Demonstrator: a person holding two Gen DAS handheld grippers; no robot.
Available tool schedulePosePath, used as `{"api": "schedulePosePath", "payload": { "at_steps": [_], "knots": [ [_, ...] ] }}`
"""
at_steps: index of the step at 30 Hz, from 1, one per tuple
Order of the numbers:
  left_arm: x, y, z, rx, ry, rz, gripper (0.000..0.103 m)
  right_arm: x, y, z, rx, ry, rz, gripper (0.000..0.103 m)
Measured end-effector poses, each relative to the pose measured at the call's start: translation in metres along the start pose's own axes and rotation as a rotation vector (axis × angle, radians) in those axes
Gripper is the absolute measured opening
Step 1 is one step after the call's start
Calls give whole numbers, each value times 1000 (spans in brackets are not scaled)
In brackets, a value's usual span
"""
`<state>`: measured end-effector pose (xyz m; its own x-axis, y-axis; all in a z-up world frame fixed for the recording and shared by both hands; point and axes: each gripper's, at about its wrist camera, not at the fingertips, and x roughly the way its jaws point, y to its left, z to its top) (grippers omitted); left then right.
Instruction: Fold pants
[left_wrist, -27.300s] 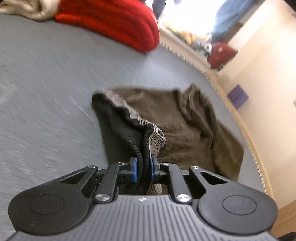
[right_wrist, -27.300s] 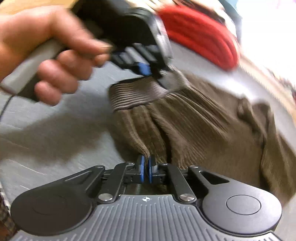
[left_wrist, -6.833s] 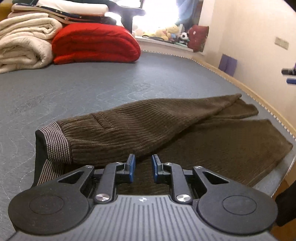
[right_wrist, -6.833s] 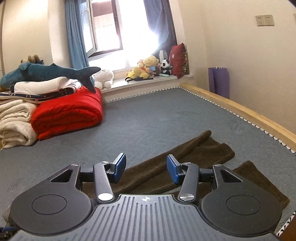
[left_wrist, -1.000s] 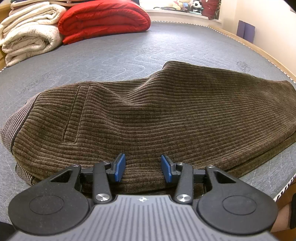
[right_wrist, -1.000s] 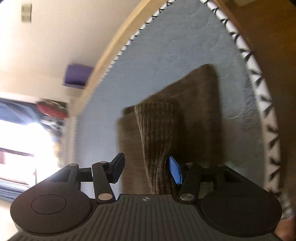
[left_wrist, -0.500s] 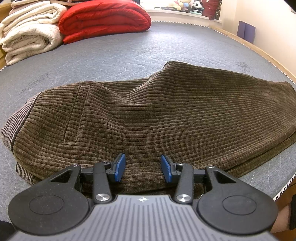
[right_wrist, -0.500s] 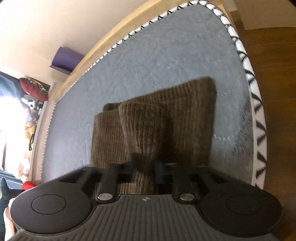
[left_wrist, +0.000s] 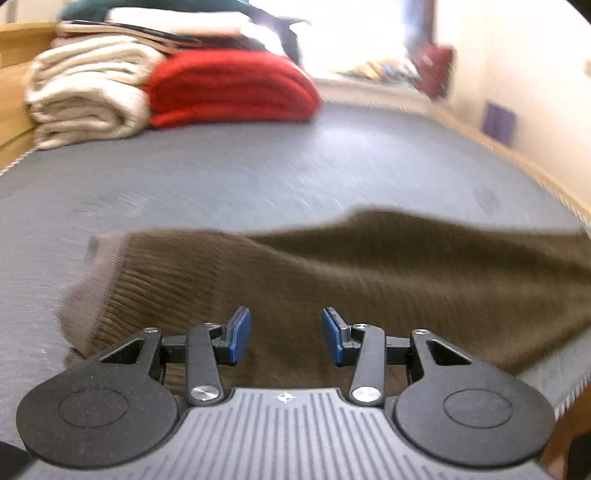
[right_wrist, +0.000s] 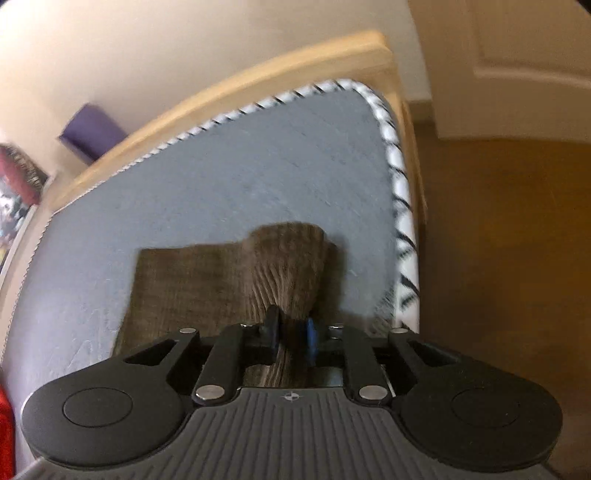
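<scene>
The brown corduroy pants (left_wrist: 369, 273) lie along the mattress's (left_wrist: 258, 184) near edge; the left tongs (left_wrist: 285, 336) hover over them, gaping and empty; the right tongs (right_wrist: 291, 338) — jaws just eased wider — pinch a raised fold of leg near the corner.

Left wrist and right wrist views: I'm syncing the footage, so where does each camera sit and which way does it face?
Left wrist: on the left tongs, open above the brown pants, facing folded blankets and a window.
Right wrist: on the right tongs, pinching a pants leg end, facing the mattress corner and floor.
No hand shows in either.
Shared: the pants and grey mattress.
</scene>
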<state>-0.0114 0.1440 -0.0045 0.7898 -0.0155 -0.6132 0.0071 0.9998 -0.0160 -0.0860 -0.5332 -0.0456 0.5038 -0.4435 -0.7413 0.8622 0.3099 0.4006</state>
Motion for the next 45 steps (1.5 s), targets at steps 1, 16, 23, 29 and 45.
{"api": "schedulePosePath", "payload": {
  "at_steps": [1, 16, 23, 29, 45],
  "knots": [
    [-1, 5, 3, -16, -18, 30, 48, -1, 1, 2, -8, -3, 4, 34],
    [32, 73, 15, -172, 99, 491, 85, 12, -11, 6, 36, 46, -16, 40],
    [8, 82, 21, -206, 17, 414, 24, 6, -1, 5, -19, 9, -1, 13],
    [3, 81, 24, -176, 138, 492, 30, -16, 29, 1, -213, -152, 14, 10],
    [-15, 13, 29, 3, -92, 121, 62, -48, 48, 24, -263, -263, -52, 39]
  ]
}}
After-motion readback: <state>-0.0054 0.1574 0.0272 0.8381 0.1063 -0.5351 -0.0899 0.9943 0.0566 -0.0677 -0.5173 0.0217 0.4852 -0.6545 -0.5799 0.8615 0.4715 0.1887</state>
